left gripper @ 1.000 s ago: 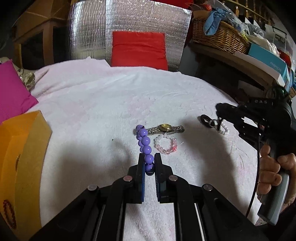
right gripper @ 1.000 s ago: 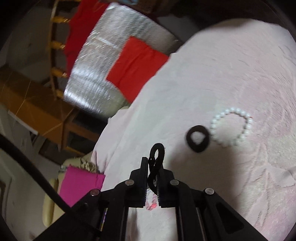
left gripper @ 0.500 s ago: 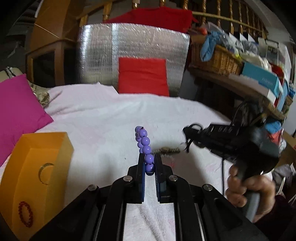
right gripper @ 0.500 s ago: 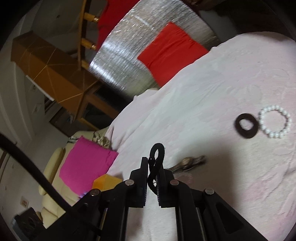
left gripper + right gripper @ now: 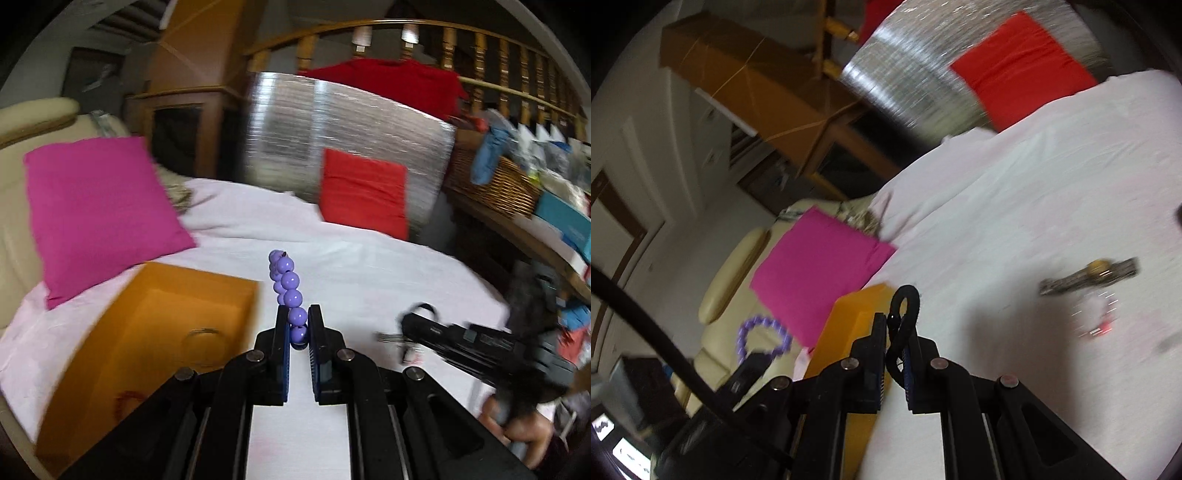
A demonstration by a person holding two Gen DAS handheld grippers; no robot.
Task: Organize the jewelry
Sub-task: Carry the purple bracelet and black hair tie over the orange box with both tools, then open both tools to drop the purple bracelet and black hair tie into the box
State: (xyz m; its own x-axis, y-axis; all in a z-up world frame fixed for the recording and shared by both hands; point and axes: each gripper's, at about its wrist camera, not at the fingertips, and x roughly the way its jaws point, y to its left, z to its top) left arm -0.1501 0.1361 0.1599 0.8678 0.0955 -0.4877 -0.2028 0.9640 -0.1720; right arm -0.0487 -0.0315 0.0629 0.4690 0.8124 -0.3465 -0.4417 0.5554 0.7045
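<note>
Jewelry, left wrist view: the purple bead bracelet (image 5: 290, 291) sits clamped between the jaws of the left hand-held gripper (image 5: 297, 332), lifted clear of the white bedspread (image 5: 369, 266).
Change, left wrist view: a second ago the bracelet hung over the bedspread near the watch; now the orange box (image 5: 155, 332) lies just left of the fingers, so the drop looks close.
Box contents: a thin ring (image 5: 201, 332) and a red bead bracelet (image 5: 127, 400), both blurred.
Right hand-held gripper (image 5: 402, 326): it comes in from the right, carrying something dark.
Right wrist view: the right hand-held gripper (image 5: 895, 354) is pinched on a black hair tie (image 5: 905, 314) and has swung from the white bracelet toward the box.
Only seen here: the watch (image 5: 1089, 275) and the pink crystal bracelet (image 5: 1097, 314) left on the bedspread, and the purple bracelet as a full loop.
</note>
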